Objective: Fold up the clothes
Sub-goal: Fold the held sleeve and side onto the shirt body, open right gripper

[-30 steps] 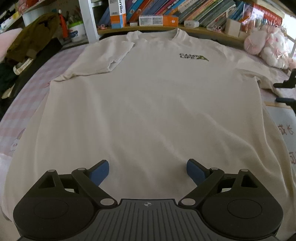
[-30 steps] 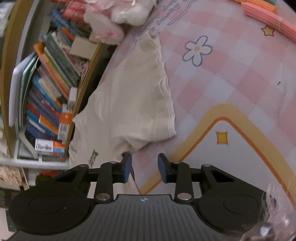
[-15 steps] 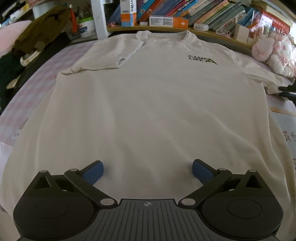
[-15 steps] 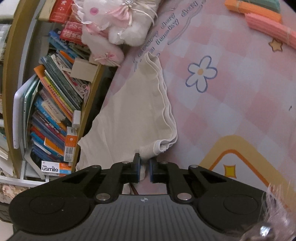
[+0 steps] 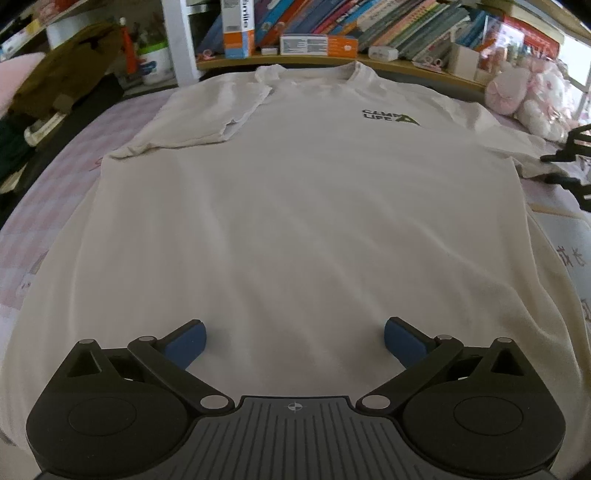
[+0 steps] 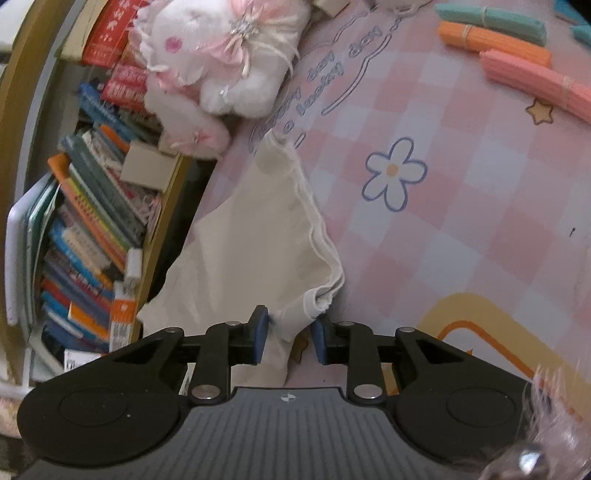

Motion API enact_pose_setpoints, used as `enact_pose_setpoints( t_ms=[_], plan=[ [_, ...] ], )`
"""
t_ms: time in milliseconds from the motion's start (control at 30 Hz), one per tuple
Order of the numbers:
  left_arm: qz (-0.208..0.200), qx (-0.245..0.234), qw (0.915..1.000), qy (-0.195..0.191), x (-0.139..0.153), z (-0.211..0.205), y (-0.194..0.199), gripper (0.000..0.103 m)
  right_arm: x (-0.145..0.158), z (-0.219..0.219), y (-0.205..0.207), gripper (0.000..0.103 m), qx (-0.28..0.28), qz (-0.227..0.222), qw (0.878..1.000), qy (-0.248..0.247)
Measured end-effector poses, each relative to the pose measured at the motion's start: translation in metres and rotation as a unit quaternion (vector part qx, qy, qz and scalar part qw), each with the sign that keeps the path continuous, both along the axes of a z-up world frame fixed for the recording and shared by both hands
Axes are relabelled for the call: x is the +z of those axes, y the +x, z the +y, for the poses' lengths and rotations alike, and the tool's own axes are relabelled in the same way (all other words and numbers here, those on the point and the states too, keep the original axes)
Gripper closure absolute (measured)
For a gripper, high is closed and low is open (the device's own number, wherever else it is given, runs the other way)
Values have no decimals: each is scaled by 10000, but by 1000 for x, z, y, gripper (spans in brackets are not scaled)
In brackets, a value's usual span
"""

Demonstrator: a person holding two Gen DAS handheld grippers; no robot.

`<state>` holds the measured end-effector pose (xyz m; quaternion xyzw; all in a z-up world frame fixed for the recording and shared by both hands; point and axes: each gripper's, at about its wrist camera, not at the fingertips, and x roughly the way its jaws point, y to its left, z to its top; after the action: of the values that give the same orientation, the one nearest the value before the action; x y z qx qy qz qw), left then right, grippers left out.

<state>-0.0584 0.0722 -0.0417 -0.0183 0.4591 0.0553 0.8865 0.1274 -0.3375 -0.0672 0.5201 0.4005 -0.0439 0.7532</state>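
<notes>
A cream T-shirt with a green chest logo lies flat, front up, on the bed. Its left sleeve is folded in over the chest. My left gripper hovers open and wide above the lower part of the shirt, holding nothing. At the shirt's right sleeve is my right gripper, also seen at the right edge of the left wrist view. It is open, and the sleeve's bunched corner stands between its blue pads.
A bookshelf runs along the far side of the bed. Pink plush toys sit by the sleeve. Dark clothes are piled at far left. Coloured bundles lie on the pink checked sheet.
The right gripper moved up to the sleeve's corner, shut on it half a second ago, and now stands open again around the bunched cloth. The left gripper drifted slightly, still open.
</notes>
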Motion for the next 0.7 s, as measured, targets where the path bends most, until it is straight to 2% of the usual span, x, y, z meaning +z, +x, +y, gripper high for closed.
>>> enact_pose_setpoints(
  t_ms=[133, 200, 267, 333, 400, 467, 533, 667, 700],
  plan=[
    [14, -70, 10000, 47, 1, 9, 2, 0, 7, 6, 1, 92, -184, 93, 9992, -353],
    [5, -114, 9999, 29, 1, 16, 3, 0, 20, 17, 7, 93, -36, -33, 9965, -837],
    [-4, -159, 9999, 9, 1, 24, 4, 0, 38, 35, 17, 93, 234, -237, 9880, -1507],
    [-21, -190, 9998, -15, 2, 32, 5, 0, 54, 65, 29, 93, 740, -512, 9705, -2238],
    [-30, -209, 9998, -36, 2, 39, 5, 0, 66, 104, 42, 93, 1400, -823, 9422, -2929],
    [-27, -236, 9997, -42, 2, 46, 6, 0, 79, 143, 55, 93, 2045, -1125, 9038, -3588],
    [-24, -261, 9996, -51, 2, 51, 6, 0, 86, 188, 61, 94, 2811, -1429, 8558, -4101],
    [-21, -325, 9994, -123, 2, 58, 7, 0, 66, 267, 42, 94, 4609, -1692, 7498, -4436],
    [-27, -353, 9993, -128, 3, 59, 7, 0, 58, 278, 37, 94, 4823, -1641, 7348, -4478]
  ],
)
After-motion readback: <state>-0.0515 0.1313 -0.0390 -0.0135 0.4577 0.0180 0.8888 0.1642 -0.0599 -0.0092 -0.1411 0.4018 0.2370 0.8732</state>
